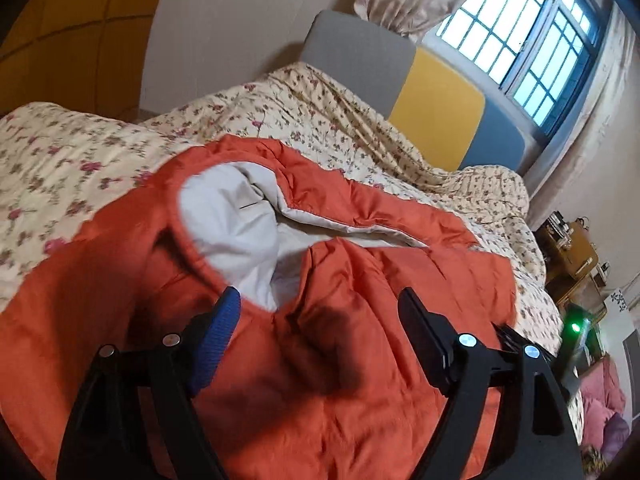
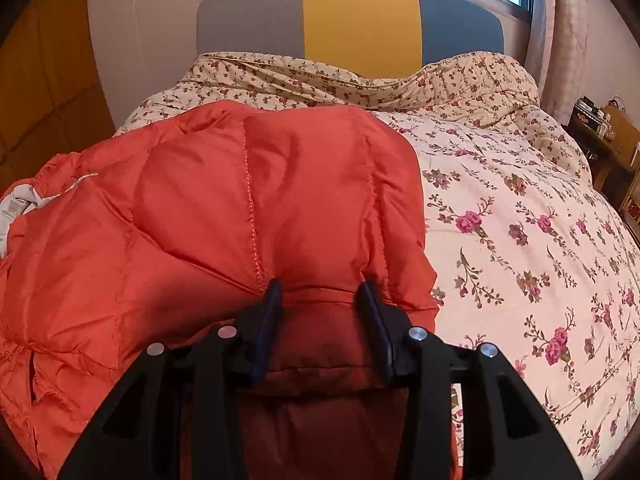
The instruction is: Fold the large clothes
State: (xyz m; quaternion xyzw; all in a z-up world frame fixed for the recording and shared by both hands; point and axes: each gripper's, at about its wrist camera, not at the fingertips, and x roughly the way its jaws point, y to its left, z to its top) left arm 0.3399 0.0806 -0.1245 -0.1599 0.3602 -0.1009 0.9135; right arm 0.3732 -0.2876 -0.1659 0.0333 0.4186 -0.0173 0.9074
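An orange padded jacket (image 1: 360, 280) with a pale grey lining (image 1: 236, 236) lies rumpled on the flowered quilt (image 1: 80, 160). My left gripper (image 1: 320, 294) hovers just above it, open, jaws wide apart, with only loose orange fabric below the gap. In the right wrist view the jacket (image 2: 240, 200) bulges up in front of me. My right gripper (image 2: 322, 290) is shut on a thick puffed fold of the jacket, and both pads press into the orange fabric. The jacket's lower part is hidden under the gripper bodies.
The quilt (image 2: 520, 220) covers the whole bed, bare to the right of the jacket. A grey, yellow and blue headboard (image 2: 360, 16) stands at the far end under a barred window (image 1: 520, 40) with curtains. A wooden bedside cabinet (image 2: 612, 148) stands at the right. Yellow cupboard doors (image 2: 44, 100) are at the left.
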